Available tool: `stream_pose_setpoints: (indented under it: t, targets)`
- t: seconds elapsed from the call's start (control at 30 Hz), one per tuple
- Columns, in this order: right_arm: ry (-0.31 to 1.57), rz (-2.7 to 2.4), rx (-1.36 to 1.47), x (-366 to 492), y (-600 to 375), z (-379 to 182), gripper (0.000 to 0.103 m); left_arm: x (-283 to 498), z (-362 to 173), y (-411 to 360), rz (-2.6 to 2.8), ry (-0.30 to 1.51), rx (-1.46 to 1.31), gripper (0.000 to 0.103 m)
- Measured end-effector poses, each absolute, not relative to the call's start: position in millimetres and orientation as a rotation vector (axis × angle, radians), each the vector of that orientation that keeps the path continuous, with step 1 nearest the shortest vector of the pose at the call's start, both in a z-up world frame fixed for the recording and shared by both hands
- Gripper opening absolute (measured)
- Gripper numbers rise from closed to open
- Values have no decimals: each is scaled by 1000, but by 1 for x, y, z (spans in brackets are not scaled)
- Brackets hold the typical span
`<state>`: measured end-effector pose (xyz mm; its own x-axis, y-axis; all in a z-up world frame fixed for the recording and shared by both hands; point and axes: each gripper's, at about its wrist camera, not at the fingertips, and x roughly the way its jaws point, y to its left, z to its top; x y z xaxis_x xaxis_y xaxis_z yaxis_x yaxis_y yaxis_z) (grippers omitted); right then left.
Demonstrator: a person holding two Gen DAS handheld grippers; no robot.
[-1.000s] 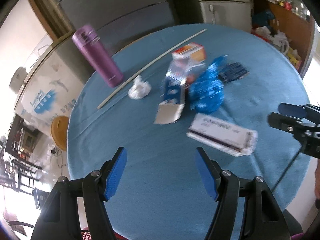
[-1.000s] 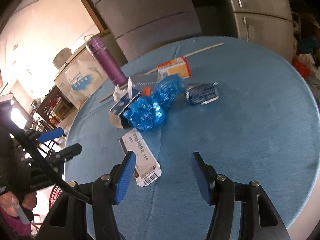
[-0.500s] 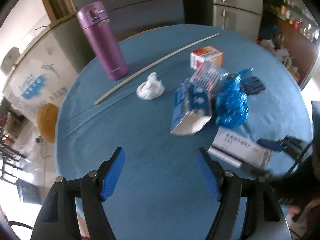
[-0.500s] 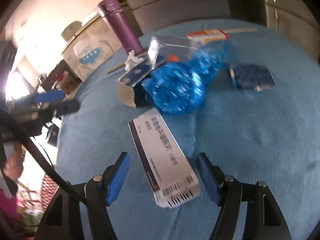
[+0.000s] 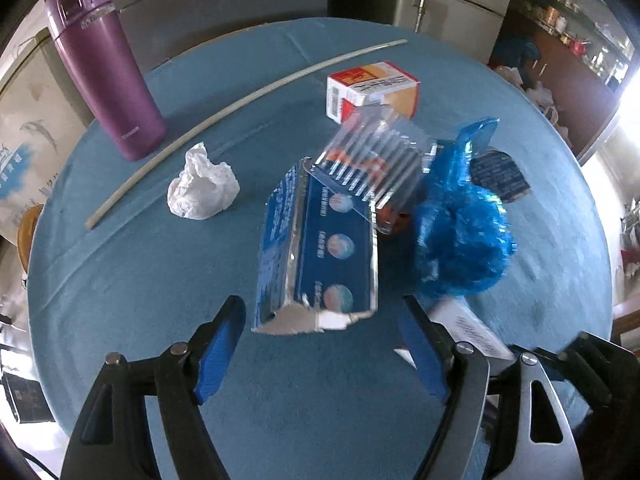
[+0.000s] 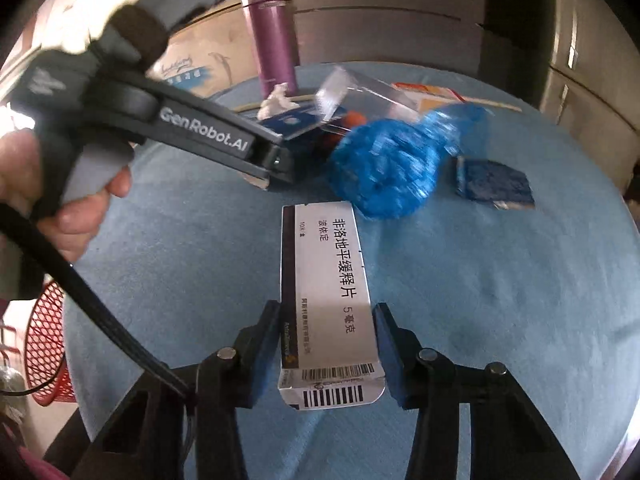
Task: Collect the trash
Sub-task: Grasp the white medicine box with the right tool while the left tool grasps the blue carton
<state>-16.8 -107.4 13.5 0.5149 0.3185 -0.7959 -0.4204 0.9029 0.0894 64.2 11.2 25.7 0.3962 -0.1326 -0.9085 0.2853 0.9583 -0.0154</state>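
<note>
white box (image 6: pixel 326 304): between my right gripper (image 6: pixel 326 350) jaws, which flank it closely; i cannot tell whether they pinch. blue box (image 5: pixel 320 248): just ahead of my left gripper (image 5: pixel 320 344), jaws spread.

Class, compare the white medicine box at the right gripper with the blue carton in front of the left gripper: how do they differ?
The white medicine box is sealed and intact; the blue carton is torn open at its near end. The white box sits between the right gripper pads; the left gripper is wide open, not touching the carton. Both lie flat on the table.
</note>
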Motion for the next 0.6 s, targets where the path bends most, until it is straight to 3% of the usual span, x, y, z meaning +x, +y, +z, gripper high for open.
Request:
stream_pose_setpoints:
  t: [0.1,0.17,0.27,0.6]
  targets:
    - [946,445,-53,-19,-125,13,49,68,23,14,-267,1132,136,74]
    - [959,450,4,-21,-136,13,49,72,21,14,-264,1139,132,53]
    - [974,465,71,-23,-141,14,49,74,20,16,-248,1127,125,43]
    - [935,520,108,-39,-131,42,49,18,41,46,-217,1103,91,42]
